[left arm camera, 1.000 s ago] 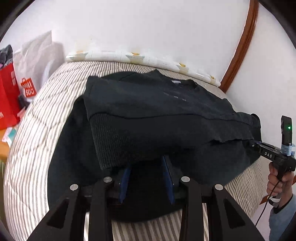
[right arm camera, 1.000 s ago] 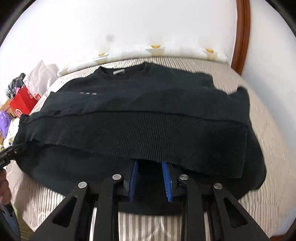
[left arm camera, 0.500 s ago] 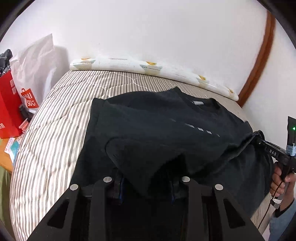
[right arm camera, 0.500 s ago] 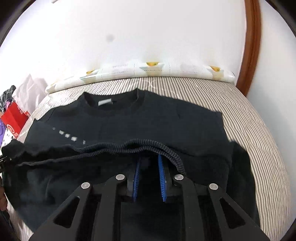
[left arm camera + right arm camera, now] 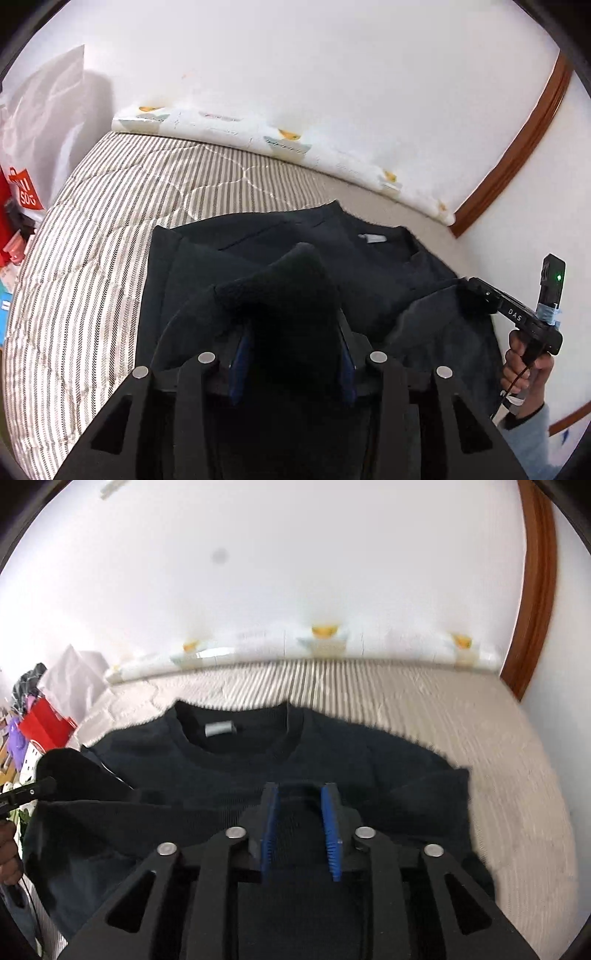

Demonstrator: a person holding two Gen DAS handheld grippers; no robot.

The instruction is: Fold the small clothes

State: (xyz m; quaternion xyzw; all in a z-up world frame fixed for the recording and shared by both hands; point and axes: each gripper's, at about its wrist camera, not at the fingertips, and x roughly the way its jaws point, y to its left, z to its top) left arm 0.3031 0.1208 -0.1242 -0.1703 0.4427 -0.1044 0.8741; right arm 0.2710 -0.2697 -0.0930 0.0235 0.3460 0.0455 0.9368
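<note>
While you are carrying the dark knit sweater's (image 5: 332, 753) hem toward its collar on the striped bed (image 5: 96, 236), both hand-held grippers, left (image 5: 291, 343) and right (image 5: 299, 830), have just been loosening with cloth between; lay it even.

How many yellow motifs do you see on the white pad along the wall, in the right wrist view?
3. One at the left, one in the middle, one at the right. The picture is blurred, so others may be hidden.
</note>
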